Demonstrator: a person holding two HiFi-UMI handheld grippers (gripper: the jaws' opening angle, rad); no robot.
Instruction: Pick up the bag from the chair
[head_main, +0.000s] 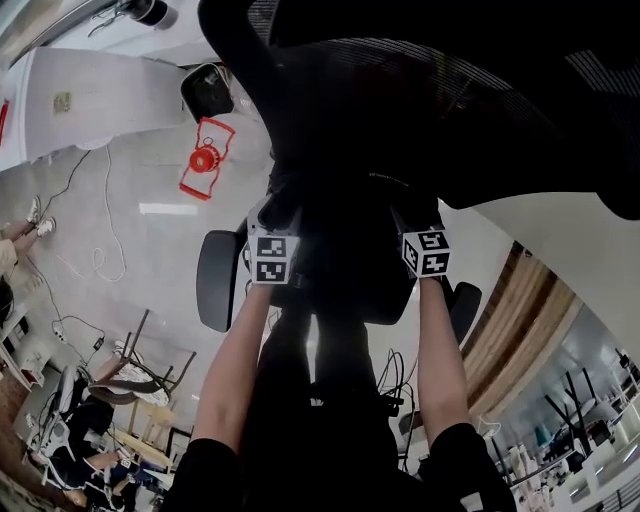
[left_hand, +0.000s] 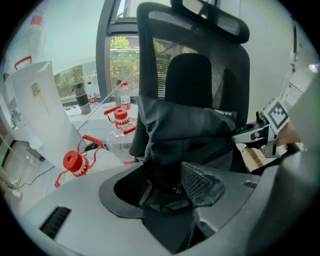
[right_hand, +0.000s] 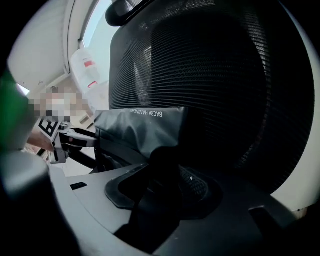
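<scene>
A dark grey bag (head_main: 350, 255) rests against the black mesh office chair (head_main: 420, 110), and both grippers hold it from either side. In the left gripper view the bag (left_hand: 185, 135) stands in front of the chair back (left_hand: 195, 65), and my left gripper (left_hand: 170, 187) is shut on its lower fabric and strap. The right gripper view shows the bag (right_hand: 145, 131) with white print along its top edge. There my right gripper (right_hand: 167, 182) is shut on a black strap. From the head view, the left gripper (head_main: 283, 225) and right gripper (head_main: 420, 225) have their jaws hidden in the dark bag.
A chair armrest (head_main: 215, 280) sticks out at the left. Water jugs with red caps and handles (left_hand: 72, 161) lie beside the chair, one showing on the floor (head_main: 205, 158). White cables (head_main: 100, 250) trail over the floor. A white desk (head_main: 570, 250) is close on the right.
</scene>
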